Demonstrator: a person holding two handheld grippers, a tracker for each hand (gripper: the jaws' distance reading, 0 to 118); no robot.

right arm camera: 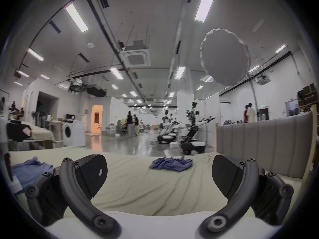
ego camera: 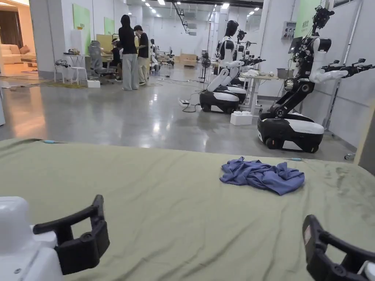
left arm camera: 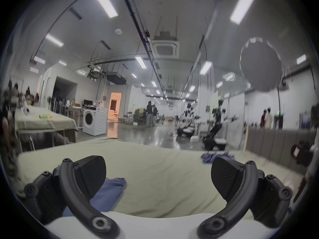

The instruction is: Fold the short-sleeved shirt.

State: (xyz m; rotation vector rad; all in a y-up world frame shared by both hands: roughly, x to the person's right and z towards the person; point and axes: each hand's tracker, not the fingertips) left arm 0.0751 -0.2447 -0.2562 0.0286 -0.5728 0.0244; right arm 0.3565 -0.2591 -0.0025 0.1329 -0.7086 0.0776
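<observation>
Folding has not begun, we judge: the crumpled blue shirt (ego camera: 262, 176) lies toward the bed's (ego camera: 146, 190) far right edge, our left gripper (left arm camera: 158, 177) and right gripper (right arm camera: 159, 175) gaping empty near us, so next we reach and spread it.

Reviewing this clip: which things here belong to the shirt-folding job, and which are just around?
Part of the job:
- crumpled blue shirt, lying on the bed
- left gripper, open, holding nothing
- right gripper, open, holding nothing
- green bed sheet, the work surface

Just around:
- second blue garment, near the left gripper
- wheeled robots
- washing machine
- people standing
- grey headboard
</observation>
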